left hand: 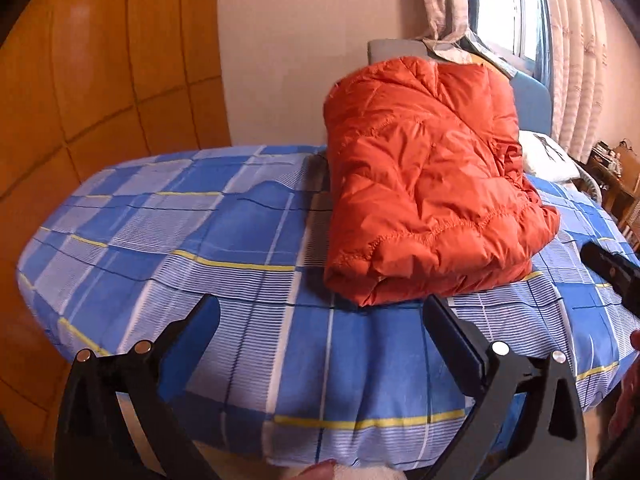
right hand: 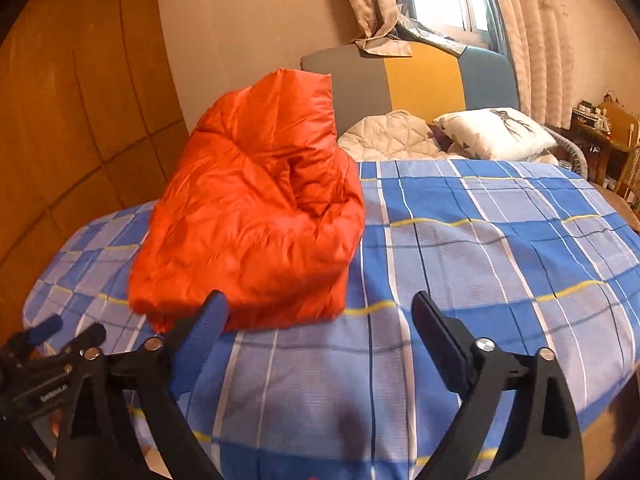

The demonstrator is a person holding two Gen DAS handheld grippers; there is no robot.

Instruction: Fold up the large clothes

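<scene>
An orange puffer jacket (left hand: 424,196) lies folded into a thick bundle on the blue plaid bed sheet (left hand: 200,240). It also shows in the right wrist view (right hand: 256,232), left of centre. My left gripper (left hand: 320,320) is open and empty, just in front of the jacket's near edge, above the sheet. My right gripper (right hand: 320,312) is open and empty, its left finger (right hand: 208,320) close to the jacket's near corner. The right gripper's tip shows at the right edge of the left wrist view (left hand: 612,276). The left gripper's body shows at the lower left of the right wrist view (right hand: 44,368).
A grey, yellow and blue headboard (right hand: 420,76) stands at the far end. A white pillow (right hand: 496,132) and a cream quilted item (right hand: 384,136) lie by it. A wooden wardrobe (left hand: 80,80) stands on the left. Curtains (right hand: 540,32) and a cluttered side table (right hand: 600,128) are on the right.
</scene>
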